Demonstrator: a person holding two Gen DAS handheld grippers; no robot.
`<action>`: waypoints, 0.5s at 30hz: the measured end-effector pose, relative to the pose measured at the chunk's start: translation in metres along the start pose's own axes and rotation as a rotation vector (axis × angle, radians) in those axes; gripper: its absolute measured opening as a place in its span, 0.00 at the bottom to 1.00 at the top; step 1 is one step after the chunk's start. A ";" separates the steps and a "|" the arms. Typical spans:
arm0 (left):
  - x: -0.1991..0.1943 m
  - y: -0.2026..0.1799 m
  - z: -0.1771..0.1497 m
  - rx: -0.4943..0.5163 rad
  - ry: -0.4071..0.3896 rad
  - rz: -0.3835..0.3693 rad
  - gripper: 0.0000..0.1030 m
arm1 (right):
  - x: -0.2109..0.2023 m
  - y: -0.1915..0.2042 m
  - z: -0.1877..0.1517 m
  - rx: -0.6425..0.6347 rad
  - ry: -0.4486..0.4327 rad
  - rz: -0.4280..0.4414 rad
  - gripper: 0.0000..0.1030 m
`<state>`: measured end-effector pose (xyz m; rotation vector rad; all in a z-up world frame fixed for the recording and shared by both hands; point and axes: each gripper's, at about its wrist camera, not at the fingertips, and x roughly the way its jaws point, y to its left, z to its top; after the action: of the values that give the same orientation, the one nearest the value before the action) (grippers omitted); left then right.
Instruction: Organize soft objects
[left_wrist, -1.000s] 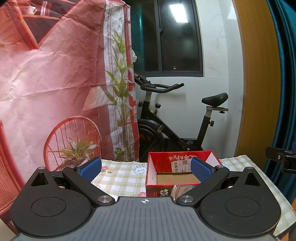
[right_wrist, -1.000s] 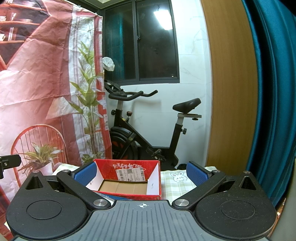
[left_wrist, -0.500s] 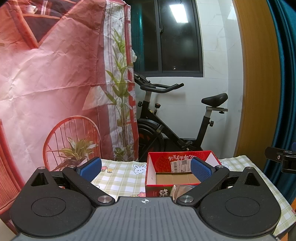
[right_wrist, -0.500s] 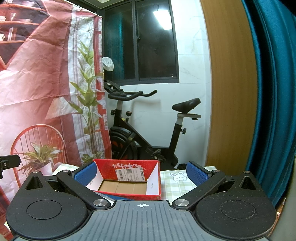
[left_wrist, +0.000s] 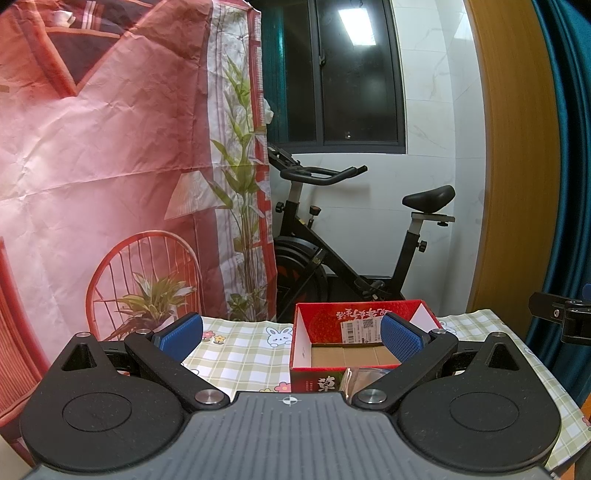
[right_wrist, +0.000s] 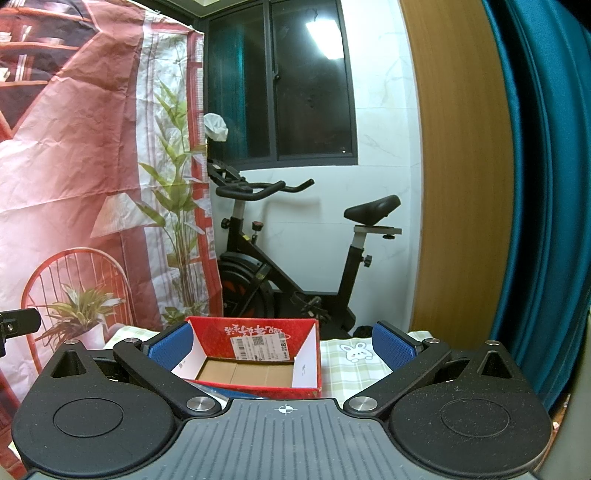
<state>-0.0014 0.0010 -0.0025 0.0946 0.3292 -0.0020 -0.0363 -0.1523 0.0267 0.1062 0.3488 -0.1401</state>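
A printed red backdrop (left_wrist: 110, 155) with a painted chair and plants hangs behind the table's left side, and a black exercise bike (left_wrist: 354, 236) stands beyond the table's far edge, under a dark window (left_wrist: 354, 74). The table carries a green-checked tablecloth (left_wrist: 240, 350) with bunny and flower prints. An open red cardboard box (left_wrist: 354, 321) sits near the table's middle, its brown floor bare and a white shipping label on its far inner wall. Just in front of the box, toward the near edge, lies a crinkled clear packet (left_wrist: 356, 378), mostly hidden by the gripper body; in the right wrist view a blue item (right_wrist: 236, 391) shows there too, but I cannot tell what it is. The left gripper (left_wrist: 291, 336) hangs above the near edge, blue pads spread wide and empty. The right gripper (right_wrist: 282, 345) hangs likewise, fingers wide apart, holding nothing.
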 end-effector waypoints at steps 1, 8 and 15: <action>0.000 0.000 0.000 0.000 0.000 0.000 1.00 | 0.000 0.000 0.000 0.000 0.000 0.000 1.00; 0.000 0.000 0.000 0.000 0.000 0.000 1.00 | 0.000 0.000 0.000 0.000 0.000 0.000 1.00; 0.001 0.001 0.000 -0.003 0.001 -0.001 1.00 | 0.000 0.000 0.001 0.000 0.001 0.000 1.00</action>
<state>-0.0006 0.0022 -0.0030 0.0911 0.3299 -0.0024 -0.0355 -0.1528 0.0279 0.1068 0.3500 -0.1396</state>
